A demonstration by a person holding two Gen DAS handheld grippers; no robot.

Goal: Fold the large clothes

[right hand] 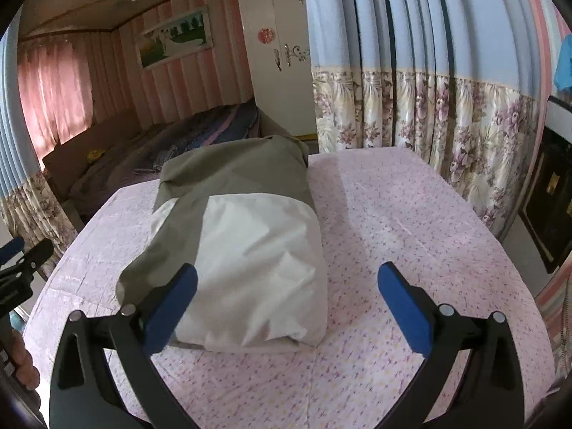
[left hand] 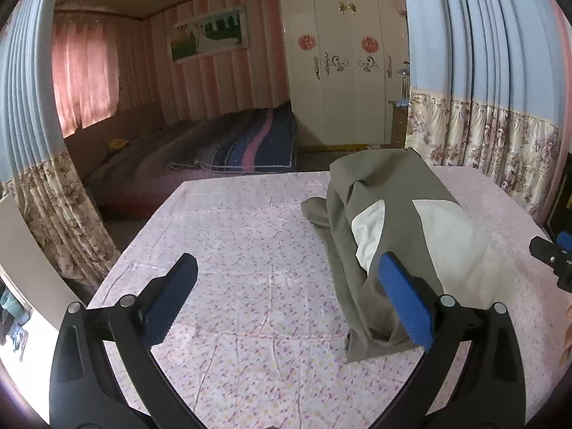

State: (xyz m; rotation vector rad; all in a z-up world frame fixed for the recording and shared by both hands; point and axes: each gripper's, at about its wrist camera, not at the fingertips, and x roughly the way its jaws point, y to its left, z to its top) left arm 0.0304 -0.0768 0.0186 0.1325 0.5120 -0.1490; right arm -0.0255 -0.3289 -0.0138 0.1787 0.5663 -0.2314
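Note:
A large olive-grey and white garment (left hand: 393, 186) lies folded into a bulky bundle on the table's pink flowered cloth (left hand: 232, 221). My left gripper (left hand: 287, 268) hovers open above the cloth, left of the bundle, and its right finger overlaps the bundle's near edge in the picture. In the right wrist view the garment (right hand: 250, 236) shows its white panel toward me, lying on the cloth (right hand: 411, 214). My right gripper (right hand: 287, 275) hangs open over the bundle's near right corner with nothing between its pads. Each gripper shows at the edge of the other's view.
Blue curtains with flowered hems (left hand: 482, 125) hang close behind the table at the right, and another (left hand: 43, 196) at the left. Beyond the far edge are a bed with a striped quilt (left hand: 243, 143) and a white wardrobe (left hand: 339, 71). A hand (right hand: 21, 361) shows at lower left.

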